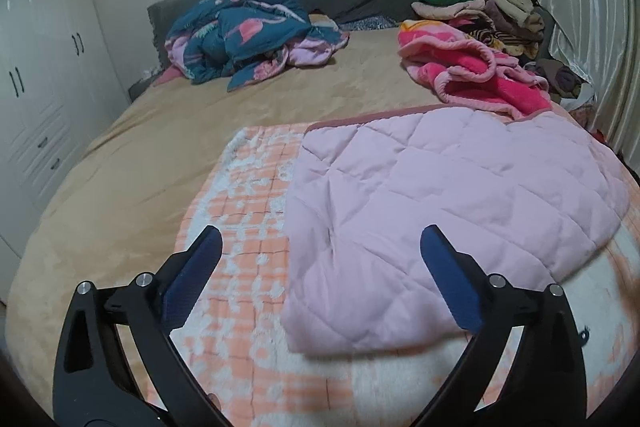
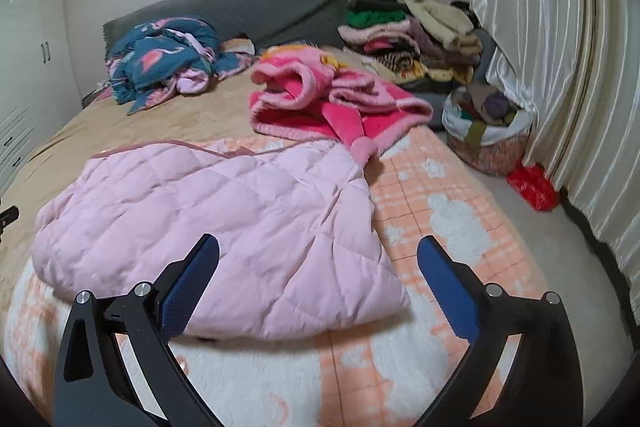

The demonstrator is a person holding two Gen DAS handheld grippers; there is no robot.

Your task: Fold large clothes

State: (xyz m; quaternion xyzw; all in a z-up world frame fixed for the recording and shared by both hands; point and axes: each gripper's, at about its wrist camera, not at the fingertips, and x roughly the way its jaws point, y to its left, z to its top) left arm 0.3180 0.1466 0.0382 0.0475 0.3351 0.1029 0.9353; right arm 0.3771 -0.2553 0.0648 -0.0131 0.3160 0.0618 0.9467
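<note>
A pale pink quilted blanket (image 1: 448, 211) lies folded over on an orange-and-white checked fleece blanket (image 1: 240, 211) at the near end of the bed. My left gripper (image 1: 320, 247) is open and empty, hovering above the quilt's near left edge. In the right wrist view the quilt (image 2: 224, 223) lies spread to the left and the checked blanket (image 2: 440, 211) shows at its right. My right gripper (image 2: 318, 251) is open and empty above the quilt's near right corner.
A tan bedsheet (image 1: 152, 155) covers the bed. A crumpled teal flamingo duvet (image 1: 244, 35) and a bright pink fleece (image 2: 332, 103) lie further back. A clothes pile (image 2: 416, 35) and full basket (image 2: 488, 131) sit by the curtain (image 2: 560, 67). White wardrobes (image 1: 36, 75) stand left.
</note>
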